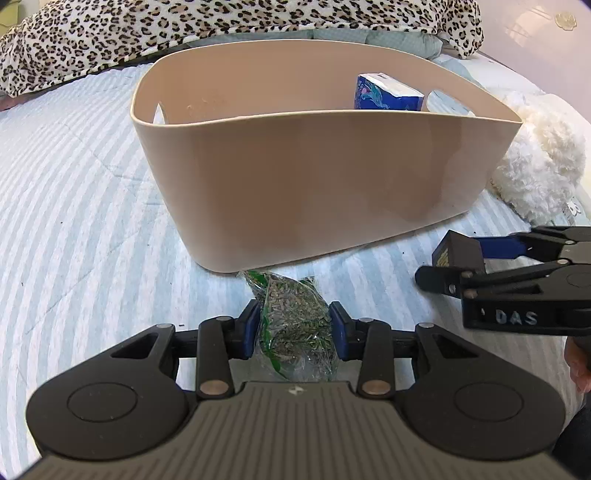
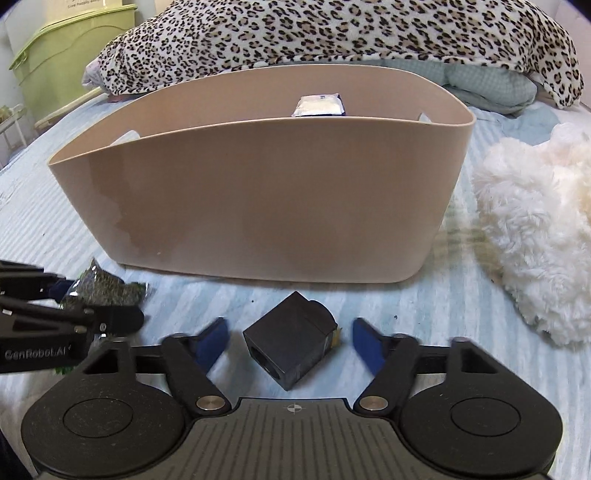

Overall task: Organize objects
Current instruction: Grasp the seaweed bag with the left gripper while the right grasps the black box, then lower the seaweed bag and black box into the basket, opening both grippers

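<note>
On the striped bed (image 1: 74,184), the left claw (image 1: 293,328) is clamped on a clear bag of dried green herbs (image 1: 295,317) just in front of the beige tub (image 1: 314,177), which holds a blue tissue pack (image 1: 388,92). The right claw (image 2: 290,339) stands apart around a small black box (image 2: 291,343) lying on the bed near the tub's front wall, its blue pads (image 2: 212,339) clear of the box; a white fluffy throw (image 2: 535,221) lies to the right and a leopard-print blanket (image 2: 332,33) behind

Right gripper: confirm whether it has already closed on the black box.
No: the right gripper stands open, its blue pads apart on either side of the black box, not touching it.
</note>
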Available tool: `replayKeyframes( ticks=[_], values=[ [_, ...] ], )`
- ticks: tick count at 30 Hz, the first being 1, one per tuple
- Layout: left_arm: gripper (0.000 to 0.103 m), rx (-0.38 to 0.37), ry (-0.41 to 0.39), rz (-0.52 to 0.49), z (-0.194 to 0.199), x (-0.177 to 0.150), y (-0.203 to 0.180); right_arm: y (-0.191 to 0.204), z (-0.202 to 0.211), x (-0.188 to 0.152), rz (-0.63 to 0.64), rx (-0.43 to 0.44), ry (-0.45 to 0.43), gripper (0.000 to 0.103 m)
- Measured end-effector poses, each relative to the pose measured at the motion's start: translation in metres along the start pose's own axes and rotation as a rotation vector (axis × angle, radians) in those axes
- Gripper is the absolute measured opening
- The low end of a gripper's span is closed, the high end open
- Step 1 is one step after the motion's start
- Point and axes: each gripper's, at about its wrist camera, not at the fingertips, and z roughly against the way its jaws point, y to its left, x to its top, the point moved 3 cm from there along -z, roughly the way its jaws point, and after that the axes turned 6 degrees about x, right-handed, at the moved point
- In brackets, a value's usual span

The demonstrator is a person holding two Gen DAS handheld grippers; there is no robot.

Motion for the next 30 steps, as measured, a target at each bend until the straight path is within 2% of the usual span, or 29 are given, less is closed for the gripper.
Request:
replayKeyframes(
  ticks=[2, 9, 14, 23, 30],
  values=[
    [0.041, 0.001, -0.005, 0.003, 0.003, 0.000, -0.001, 0.000, 0.001, -0.002, -0.008, 0.002, 0.000, 0.047],
    [0.041, -0.025, -0.043, 0.009, 0.019, 0.006, -0.005, 0.001, 0.022, -0.008, 0.012, -0.027, -0.033, 0.047],
    [0.041, -0.015, -0.104, -0.030, 0.041, 0.012, -0.008, -0.003, 0.049, -0.003, -0.007, -0.032, -0.088, 0.047],
    [0.041, -0.011, -0.237, -0.071, 0.090, 0.027, -0.008, 0.001, 0.104, 0.019, 0.024, -0.040, -0.248, 0.047],
    [0.041, 0.002, -0.323, -0.063, 0.111, 0.057, -0.002, 0.011, 0.134, 0.053, 0.062, -0.045, -0.372, 0.047]
  ],
)
